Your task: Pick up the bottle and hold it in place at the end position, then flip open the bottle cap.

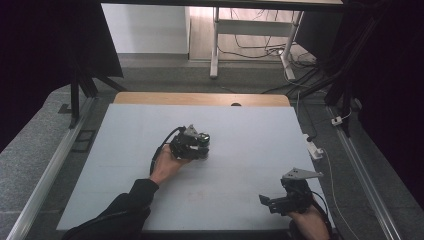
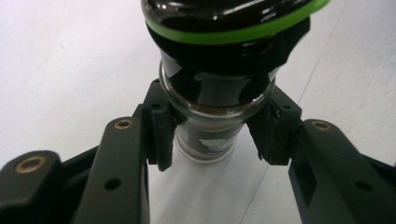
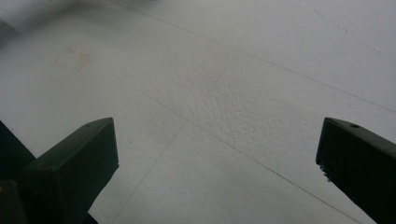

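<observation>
The white worktop (image 1: 240, 145) takes up most of what there is to see, a pale sheet over a wooden top whose far edge shows as a light brown strip. Fine seams run across its surface.

The person's left arm, in a dark sleeve (image 1: 125, 210), comes in from the near edge and reaches toward the middle of the worktop. That hand (image 1: 165, 169) carries the left tongs (image 1: 202, 145), which point to the right across the surface and sit low over it.

The right tongs (image 1: 265, 201) are well apart from the left, near the front right corner of the worktop, with a grey three-cornered plate (image 1: 300, 174) on top and the right hand (image 1: 309, 222) behind them at the edge. Their two black tips stand wide apart with bare worktop between them.

The left tongs are pinching a small glass jar (image 2: 217, 93), their pads (image 2: 161, 135) pressed on either side of its neck. It has a black cap with a bright green ring (image 2: 238, 32) around it, dark contents and a label that is too blurred to read. The jar lies roughly along the line of the tongs, just above the worktop near its middle; whether it touches the surface I cannot tell.
</observation>
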`<act>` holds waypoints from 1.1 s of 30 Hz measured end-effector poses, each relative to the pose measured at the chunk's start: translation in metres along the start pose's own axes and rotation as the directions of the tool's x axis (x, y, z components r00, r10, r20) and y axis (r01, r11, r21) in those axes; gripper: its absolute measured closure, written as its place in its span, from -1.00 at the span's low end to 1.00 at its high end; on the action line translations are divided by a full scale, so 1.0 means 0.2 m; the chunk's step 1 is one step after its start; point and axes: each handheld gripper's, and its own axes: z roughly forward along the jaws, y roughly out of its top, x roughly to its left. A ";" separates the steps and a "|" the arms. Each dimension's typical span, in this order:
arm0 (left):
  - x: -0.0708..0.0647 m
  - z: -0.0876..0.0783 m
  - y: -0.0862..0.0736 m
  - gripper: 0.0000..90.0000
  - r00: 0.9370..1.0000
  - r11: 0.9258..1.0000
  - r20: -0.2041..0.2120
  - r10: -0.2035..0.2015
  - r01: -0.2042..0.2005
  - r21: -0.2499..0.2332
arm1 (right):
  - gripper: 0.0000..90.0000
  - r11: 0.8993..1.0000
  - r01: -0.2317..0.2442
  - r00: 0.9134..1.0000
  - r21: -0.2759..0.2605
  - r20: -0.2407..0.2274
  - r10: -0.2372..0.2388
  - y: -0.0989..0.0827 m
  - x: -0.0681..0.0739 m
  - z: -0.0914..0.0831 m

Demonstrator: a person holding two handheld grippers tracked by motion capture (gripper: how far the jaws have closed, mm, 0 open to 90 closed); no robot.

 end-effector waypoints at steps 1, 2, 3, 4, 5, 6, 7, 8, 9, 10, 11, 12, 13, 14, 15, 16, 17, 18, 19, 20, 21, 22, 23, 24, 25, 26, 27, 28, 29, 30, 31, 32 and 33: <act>0.00 0.00 0.00 0.20 1.000 1.000 -0.002 0.002 -0.002 -0.002 | -1.00 1.000 0.000 1.000 0.000 0.000 0.000 0.00 0.00 0.00; 0.00 0.00 0.00 0.20 1.000 1.000 -0.003 -0.001 0.001 -0.006 | -1.00 1.000 0.001 1.000 0.000 0.000 -0.001 0.00 0.00 0.00; 0.00 0.00 0.00 0.20 1.000 1.000 -0.006 0.003 -0.003 -0.006 | -1.00 1.000 0.002 1.000 -0.002 0.000 -0.002 0.00 0.00 0.00; -0.01 0.00 -0.01 0.20 1.000 1.000 -0.010 0.008 -0.008 -0.004 | -1.00 1.000 0.002 1.000 -0.001 0.001 -0.002 0.00 0.00 0.00; -0.01 0.00 -0.01 0.20 1.000 1.000 -0.012 0.007 -0.007 -0.004 | -1.00 1.000 0.002 1.000 -0.001 0.001 -0.002 0.00 0.00 0.00; -0.01 0.00 -0.01 0.20 1.000 1.000 -0.011 0.002 -0.002 -0.003 | -1.00 1.000 0.008 1.000 -0.002 0.002 -0.008 0.00 0.00 0.00; -0.01 0.00 -0.01 0.20 1.000 1.000 -0.009 -0.004 0.004 -0.001 | -1.00 1.000 0.008 1.000 -0.002 0.002 -0.008 0.00 0.00 0.00; -0.01 0.00 -0.01 0.20 1.000 1.000 -0.009 -0.005 0.005 0.002 | -1.00 1.000 0.008 1.000 -0.003 0.003 -0.008 0.00 0.00 0.00; -0.01 0.00 0.00 0.20 1.000 1.000 -0.010 -0.005 0.005 0.004 | -1.00 1.000 0.008 1.000 -0.004 0.003 -0.008 0.00 0.00 0.00; -0.01 0.00 0.00 0.20 1.000 1.000 -0.013 -0.003 0.003 0.006 | -1.00 1.000 0.008 1.000 -0.005 0.003 -0.008 0.00 0.00 0.00; -0.01 0.00 0.00 0.20 1.000 1.000 -0.014 -0.005 0.005 0.008 | -1.00 1.000 0.012 1.000 -0.009 0.002 -0.012 0.00 0.01 0.00; -0.01 0.00 0.00 0.20 1.000 1.000 -0.014 -0.008 0.008 0.010 | -1.00 1.000 0.012 1.000 -0.009 0.002 -0.012 0.00 0.01 0.00; -0.01 0.00 0.00 0.20 1.000 1.000 -0.014 -0.012 0.012 0.012 | -1.00 1.000 0.011 1.000 -0.008 0.001 -0.011 0.00 0.01 -0.01; -0.01 0.00 0.00 0.20 1.000 1.000 -0.013 -0.011 0.011 0.012 | -1.00 1.000 0.011 1.000 -0.010 0.003 -0.011 0.00 0.01 -0.01; -0.01 0.00 0.00 0.20 1.000 1.000 -0.014 -0.012 0.012 0.014 | -1.00 1.000 0.011 1.000 -0.014 0.004 -0.010 0.00 0.01 -0.01; -0.01 0.00 0.00 0.20 1.000 1.000 -0.015 -0.013 0.014 0.012 | -1.00 1.000 0.011 1.000 -0.014 0.004 -0.010 0.00 0.01 -0.01; -0.01 0.00 0.00 0.20 1.000 1.000 -0.015 -0.013 0.013 0.012 | -1.00 1.000 0.005 1.000 -0.023 0.006 -0.005 0.00 0.01 -0.01; -0.01 0.00 0.00 0.20 1.000 1.000 -0.016 -0.012 0.012 0.011 | -1.00 1.000 0.005 1.000 -0.023 0.006 -0.005 0.00 0.01 -0.01; -0.02 0.00 0.00 0.20 1.000 1.000 -0.018 -0.012 0.012 0.010 | -1.00 1.000 0.006 1.000 -0.023 0.006 -0.006 0.00 0.01 -0.02; -0.02 0.00 -0.01 0.20 1.000 1.000 -0.019 -0.011 0.012 0.009 | -1.00 1.000 0.001 1.000 -0.031 0.003 -0.001 0.00 0.01 -0.02; -0.02 0.00 -0.01 0.20 1.000 1.000 -0.019 -0.011 0.011 0.008 | -1.00 1.000 0.001 1.000 -0.031 0.003 -0.001 0.00 0.01 -0.02; -0.02 0.00 -0.01 0.20 1.000 1.000 -0.017 -0.011 0.011 0.007 | -1.00 0.999 -0.005 1.000 -0.036 -0.003 0.005 0.00 0.01 -0.02; -0.01 0.00 -0.01 0.20 1.000 1.000 -0.016 -0.011 0.011 0.006 | -1.00 0.999 -0.007 1.000 -0.045 -0.018 0.006 0.01 0.01 -0.02; -0.01 0.00 -0.01 0.20 1.000 1.000 -0.017 -0.011 0.011 0.007 | -1.00 0.999 -0.007 1.000 -0.045 -0.018 0.006 0.01 0.01 -0.02; -0.01 0.00 -0.01 0.20 1.000 1.000 -0.016 -0.010 0.010 0.006 | -1.00 0.999 -0.004 1.000 -0.047 -0.019 0.003 0.01 0.02 -0.02; -0.01 0.00 -0.01 0.20 1.000 1.000 -0.015 -0.008 0.008 0.006 | -1.00 0.999 0.000 1.000 -0.053 -0.023 -0.001 0.01 0.02 -0.02; -0.01 0.00 -0.01 0.20 1.000 1.000 -0.013 -0.007 0.007 0.007 | -1.00 0.998 0.001 1.000 -0.057 -0.028 -0.003 0.02 0.02 -0.03; -0.01 0.00 -0.01 0.20 1.000 1.000 -0.012 -0.005 0.005 0.007 | -1.00 0.998 0.003 0.999 -0.066 -0.039 -0.006 0.03 0.03 -0.03; -0.01 0.00 -0.01 0.20 1.000 1.000 -0.011 -0.005 0.005 0.007 | -1.00 0.998 0.003 0.999 -0.066 -0.039 -0.006 0.03 0.03 -0.03; -0.01 0.00 -0.01 0.20 1.000 1.000 -0.010 -0.003 0.003 0.006 | -1.00 0.998 0.009 0.999 -0.069 -0.043 -0.012 0.03 0.03 -0.03; -0.01 0.00 -0.01 0.20 1.000 1.000 -0.008 -0.002 0.002 0.005 | -1.00 0.997 0.011 0.999 -0.077 -0.052 -0.015 0.04 0.04 -0.03; -0.01 0.00 -0.01 0.20 1.000 1.000 -0.008 -0.002 0.002 0.005 | -1.00 0.997 0.011 0.999 -0.077 -0.052 -0.015 0.04 0.04 -0.03; -0.01 0.00 -0.01 0.20 1.000 1.000 -0.007 -0.002 0.002 0.005 | -1.00 0.996 0.020 0.998 -0.085 -0.058 -0.025 0.06 0.05 -0.03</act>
